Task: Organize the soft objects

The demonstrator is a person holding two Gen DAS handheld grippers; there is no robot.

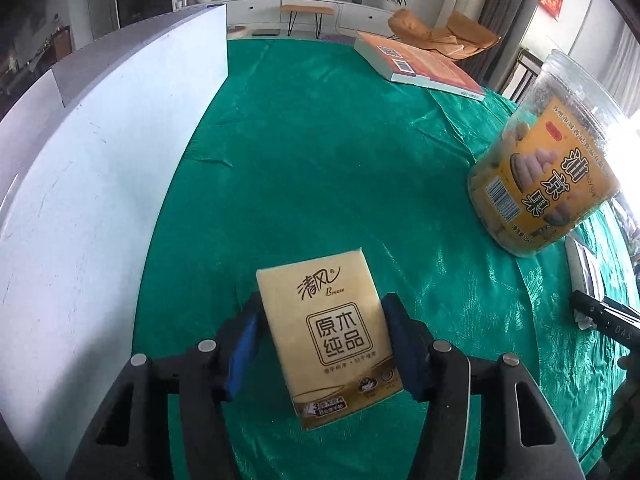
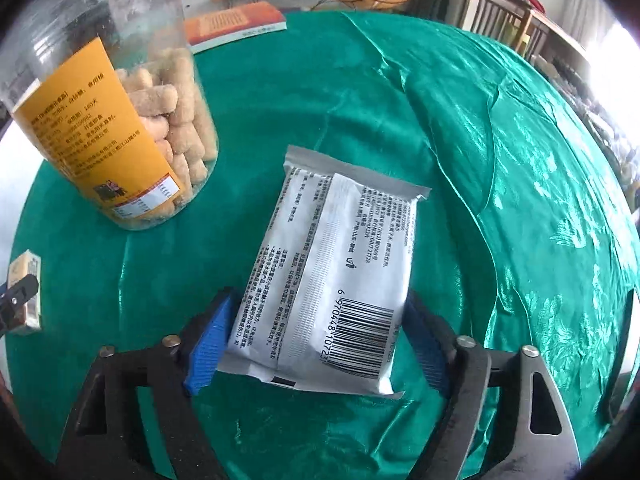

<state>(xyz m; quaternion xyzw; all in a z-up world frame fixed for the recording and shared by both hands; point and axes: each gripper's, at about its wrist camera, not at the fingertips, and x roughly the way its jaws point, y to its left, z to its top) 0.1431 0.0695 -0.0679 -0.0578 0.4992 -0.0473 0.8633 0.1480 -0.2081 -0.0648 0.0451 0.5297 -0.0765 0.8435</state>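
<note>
Tongs [image 2: 316,340] beside snack jar [image 2: 116,120]

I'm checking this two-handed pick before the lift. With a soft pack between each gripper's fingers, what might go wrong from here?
1. The left gripper holds the tissue pack only by its narrow sides, and the pack sits skewed between the pads, so it may twist or slip.
2. The white pouch lies skewed in the right gripper; whether the right pad touches it is unclear, so it may pivot.
3. The snack jar stands close by, and a swing could knock it.
</note>
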